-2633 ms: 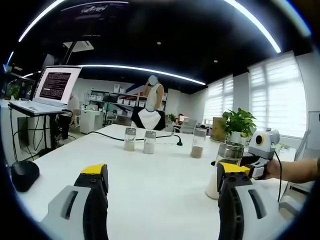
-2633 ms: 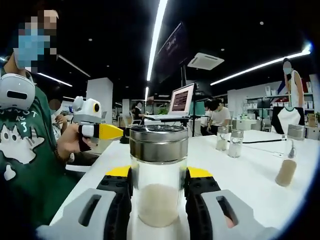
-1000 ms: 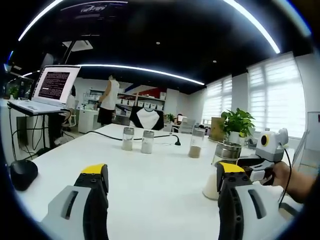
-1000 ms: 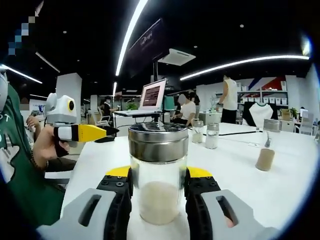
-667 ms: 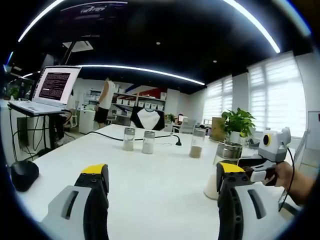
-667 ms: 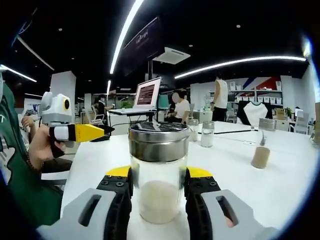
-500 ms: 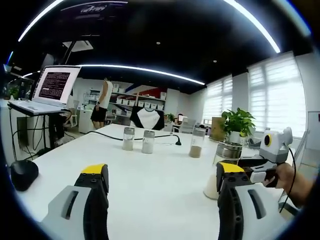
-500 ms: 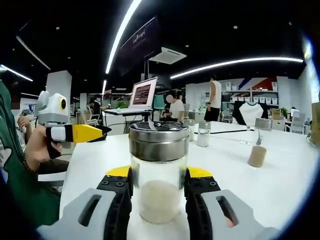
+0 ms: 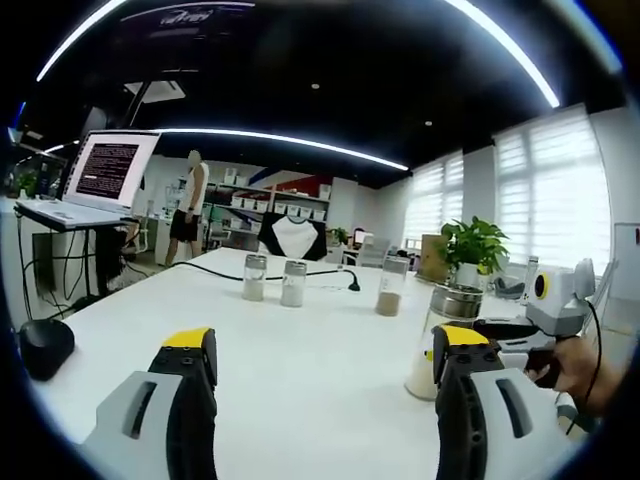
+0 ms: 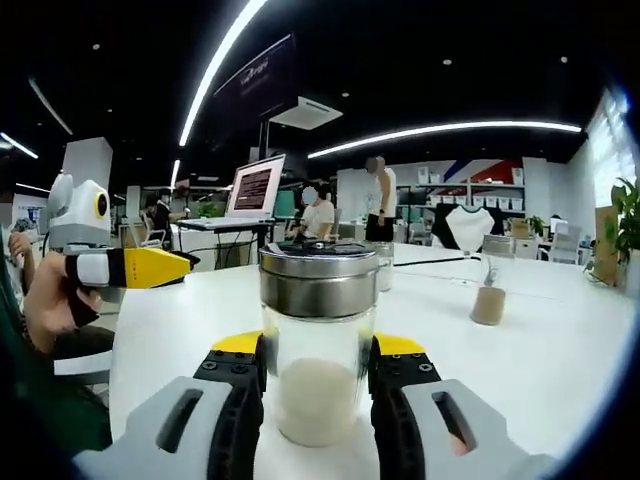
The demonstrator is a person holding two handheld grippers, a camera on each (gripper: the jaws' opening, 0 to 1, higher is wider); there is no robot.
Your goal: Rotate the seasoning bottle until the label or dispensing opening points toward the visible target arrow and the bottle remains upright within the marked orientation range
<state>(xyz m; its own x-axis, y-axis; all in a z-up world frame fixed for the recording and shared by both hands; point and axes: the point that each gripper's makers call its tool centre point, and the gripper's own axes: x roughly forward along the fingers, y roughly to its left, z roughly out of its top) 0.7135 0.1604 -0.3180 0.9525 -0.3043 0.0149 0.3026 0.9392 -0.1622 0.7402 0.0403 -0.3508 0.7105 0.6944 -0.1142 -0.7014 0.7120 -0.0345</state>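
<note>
A clear glass seasoning bottle [image 10: 318,300] with a steel lid and pale powder in its base stands upright on the white table [image 10: 560,370]. My right gripper [image 10: 318,358] is shut on its lower body, one yellow-tipped jaw on each side. In the left gripper view the same bottle [image 9: 452,303] stands at the right, partly behind my own right jaw, with the right gripper [image 9: 497,326] reaching in from a person's hand. My left gripper [image 9: 325,352] hovers open over bare table with nothing between its jaws. From the right gripper view, the left gripper [image 10: 135,268] sits at the left in a hand.
Two small shaker bottles [image 9: 255,277] [image 9: 293,283] and a taller one with brown powder [image 9: 390,287] stand further back, beside a black cable [image 9: 335,272]. A black mouse [image 9: 42,346] lies at the left edge. A laptop [image 9: 103,178] and a potted plant [image 9: 474,246] stand beyond.
The right gripper has swung around with the bottle held: its background slid left, and in the left gripper view it moved right. A person in the background walked left.
</note>
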